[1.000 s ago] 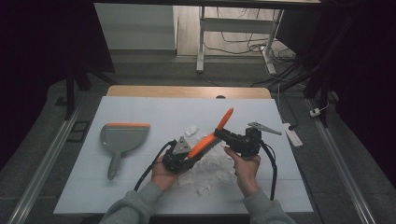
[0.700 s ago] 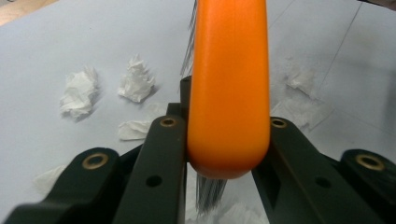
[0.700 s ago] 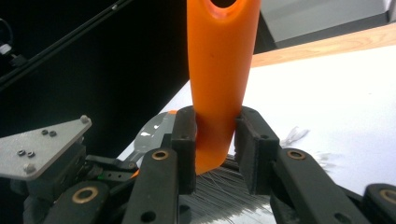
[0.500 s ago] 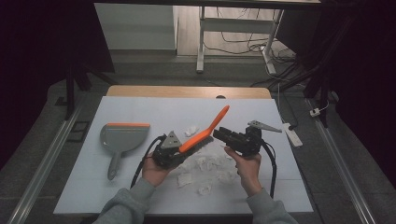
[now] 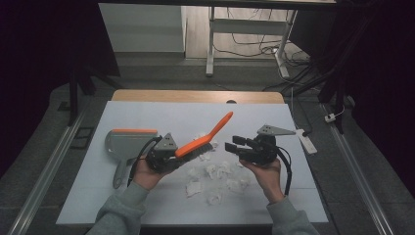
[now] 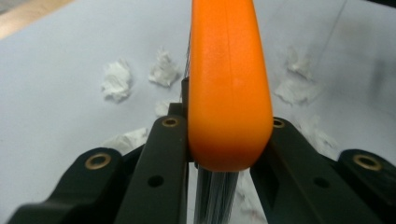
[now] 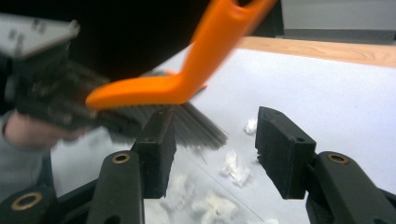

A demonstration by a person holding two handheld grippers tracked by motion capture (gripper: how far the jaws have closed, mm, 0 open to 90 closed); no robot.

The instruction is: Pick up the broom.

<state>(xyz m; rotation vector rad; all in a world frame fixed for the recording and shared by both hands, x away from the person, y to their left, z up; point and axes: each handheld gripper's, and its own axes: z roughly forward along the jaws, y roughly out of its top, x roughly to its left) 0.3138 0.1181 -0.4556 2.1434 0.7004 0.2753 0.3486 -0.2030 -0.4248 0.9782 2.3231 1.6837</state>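
Note:
An orange hand brush [image 5: 205, 139] with dark bristles is clamped at its head end in my left gripper [image 5: 177, 153], its handle slanting up and to the right. In the left gripper view the orange brush [image 6: 229, 93] sits tight between the jaws of that gripper [image 6: 224, 140]. My right gripper [image 5: 231, 143] stands open just right of the bristles, jaws pointing left and holding nothing. From the right gripper [image 7: 215, 140] view, the brush [image 7: 187, 79] crosses just beyond its open jaws. Several crumpled white paper scraps [image 5: 215, 171] lie on the white table top [image 5: 147, 117] below both grippers.
A grey dustpan [image 5: 125, 142] with an orange lip lies at the left of the table, handle toward the person. A slim white object [image 5: 307, 139] rests near the right edge. The table's wooden far edge [image 5: 195, 95] borders dark floor with cables.
My left gripper has carried the brush to the left, pulling the bristles away from the right gripper. The right gripper has stayed nearly in place, open.

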